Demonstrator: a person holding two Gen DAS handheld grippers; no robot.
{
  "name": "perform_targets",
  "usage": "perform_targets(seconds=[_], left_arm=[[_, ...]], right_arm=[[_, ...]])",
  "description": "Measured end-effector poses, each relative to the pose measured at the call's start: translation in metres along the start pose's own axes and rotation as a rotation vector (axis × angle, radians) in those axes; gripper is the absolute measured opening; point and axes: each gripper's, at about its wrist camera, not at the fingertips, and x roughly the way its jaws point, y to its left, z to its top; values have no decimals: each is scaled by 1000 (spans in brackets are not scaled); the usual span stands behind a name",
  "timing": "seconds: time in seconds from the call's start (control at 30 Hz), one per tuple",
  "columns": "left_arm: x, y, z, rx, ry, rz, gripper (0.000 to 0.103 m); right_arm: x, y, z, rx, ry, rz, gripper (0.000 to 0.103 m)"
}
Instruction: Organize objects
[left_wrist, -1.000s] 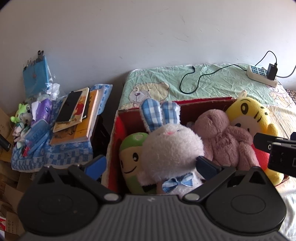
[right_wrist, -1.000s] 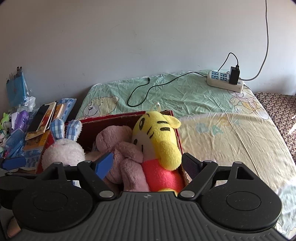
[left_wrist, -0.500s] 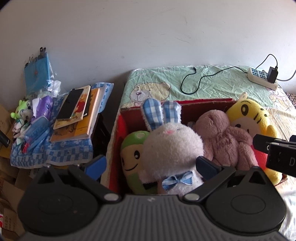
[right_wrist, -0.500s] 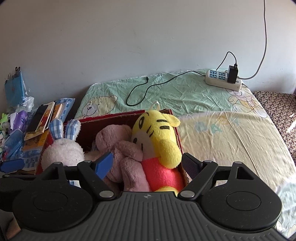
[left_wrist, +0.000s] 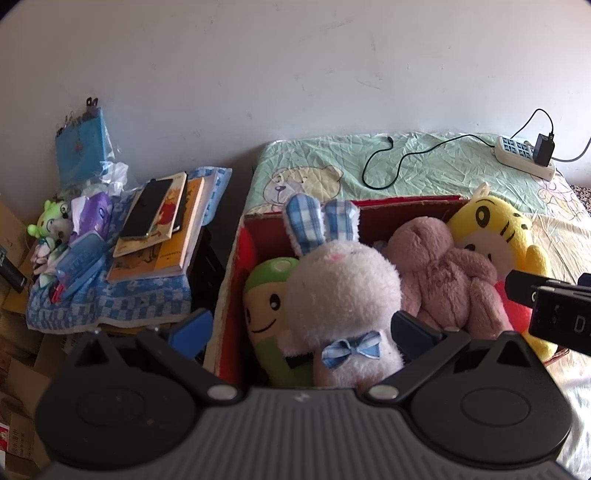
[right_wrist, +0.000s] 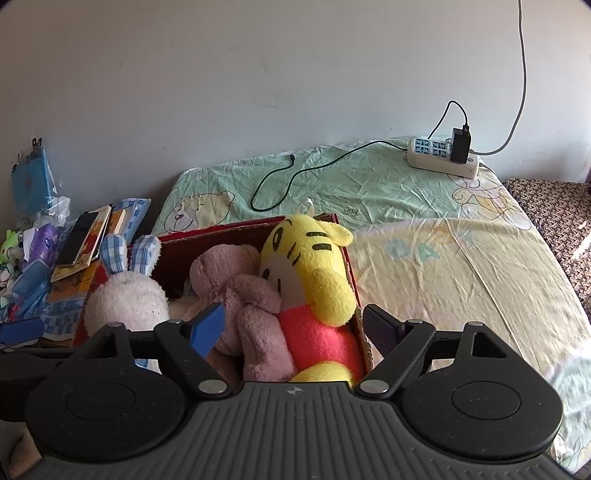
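Both grippers hang released. The left gripper (left_wrist: 301, 326) brackets the white rabbit plush (left_wrist: 343, 295), upright in the red box (left_wrist: 236, 266); the right gripper (right_wrist: 293, 328) probably fronts the yellow tiger plush (right_wrist: 314, 280).

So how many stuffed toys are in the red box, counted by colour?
White: 1, the bunny
Green: 1, the smiling toy
Pink: 1, the bear
Yellow: 1, the tiger
Total: 4 that I can see in the red box; more may be hidden underneath.
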Motion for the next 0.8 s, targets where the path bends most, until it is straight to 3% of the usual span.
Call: perform_targets(seconds=[0.8], left_arm=[[2, 1, -4, -13, 17, -3, 103]], right_arm=[[3, 2, -5, 4, 2, 16, 84]])
